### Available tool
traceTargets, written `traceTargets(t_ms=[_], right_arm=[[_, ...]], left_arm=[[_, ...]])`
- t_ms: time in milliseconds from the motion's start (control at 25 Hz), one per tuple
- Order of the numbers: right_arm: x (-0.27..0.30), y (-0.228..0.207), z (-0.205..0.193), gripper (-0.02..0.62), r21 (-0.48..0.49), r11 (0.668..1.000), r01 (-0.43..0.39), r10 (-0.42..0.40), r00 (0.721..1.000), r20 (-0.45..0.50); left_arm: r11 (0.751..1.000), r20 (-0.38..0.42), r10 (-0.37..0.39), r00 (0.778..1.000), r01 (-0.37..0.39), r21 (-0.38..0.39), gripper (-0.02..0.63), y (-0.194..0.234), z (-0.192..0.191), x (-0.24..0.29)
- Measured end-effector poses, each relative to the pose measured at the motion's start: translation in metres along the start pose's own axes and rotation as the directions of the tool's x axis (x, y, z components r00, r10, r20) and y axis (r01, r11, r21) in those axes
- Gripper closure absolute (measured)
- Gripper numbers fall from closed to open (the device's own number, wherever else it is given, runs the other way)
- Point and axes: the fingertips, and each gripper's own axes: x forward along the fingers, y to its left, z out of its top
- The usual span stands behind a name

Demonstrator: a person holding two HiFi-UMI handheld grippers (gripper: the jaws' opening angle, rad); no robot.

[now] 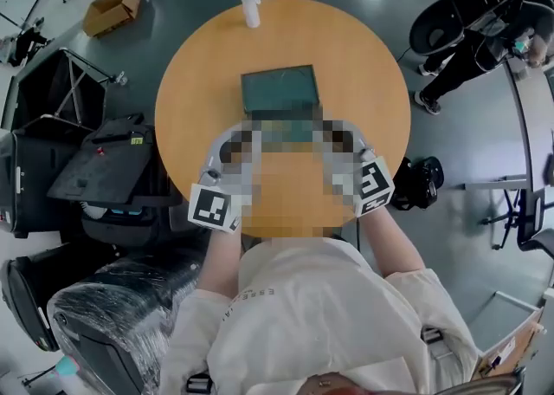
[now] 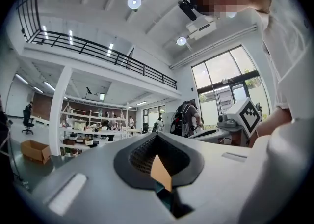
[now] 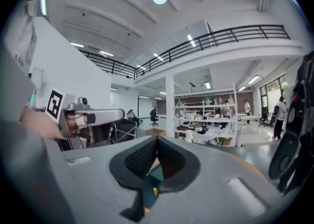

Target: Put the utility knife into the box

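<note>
Over the near edge of the round tabletop (image 1: 195, 81), at 6 o'clock, the person holds both tools up, side by side. The left hand-held gripper (image 2: 157, 137) has its jaws pressed together with nothing between them. The right hand-held gripper (image 3: 157, 140) has its jaws together too, and it is empty as well. Neither one touches anything.

The green box (image 1: 279, 90) sits in the middle of the tabletop, well apart from both tools. No view shows the knife clearly.

Only the head view shows the whole tabletop, the whole box and a white bottle (image 1: 249, 5) near the 12 o'clock edge.

The left gripper view shows a bit of orange tabletop and some dark green through the small gap under its jaws. It also shows the right hand-held gripper at 3 o'clock and tall windows (image 2: 228, 85) behind it.

The right gripper view shows part of the green box under its jaws, with a small yellow spot (image 3: 155, 192) on it. I cannot tell if that spot is the knife. The left hand-held gripper is at 9 o'clock, and shelves (image 3: 211, 120) stand far off.
</note>
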Motion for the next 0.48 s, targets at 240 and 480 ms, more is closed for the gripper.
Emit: traceTargets(t_ms=[240, 480], right_arm=[[-0.047, 0.01, -0.017, 0.603, -0.011, 1.0, 0.004, -0.004, 1.0, 0.007], [-0.07, 0.03, -0.044, 0.603, 0.038, 0.999, -0.004, 0.006, 0.999, -0.037]], left_arm=[[0.999, -0.013, 0.049, 0.999, -0.049, -0.017, 0.589, -0.026, -0.015, -0.023], [0.999, -0.049, 0.013, 0.999, -0.015, -0.042, 0.589, -0.064, -0.033, -0.055]])
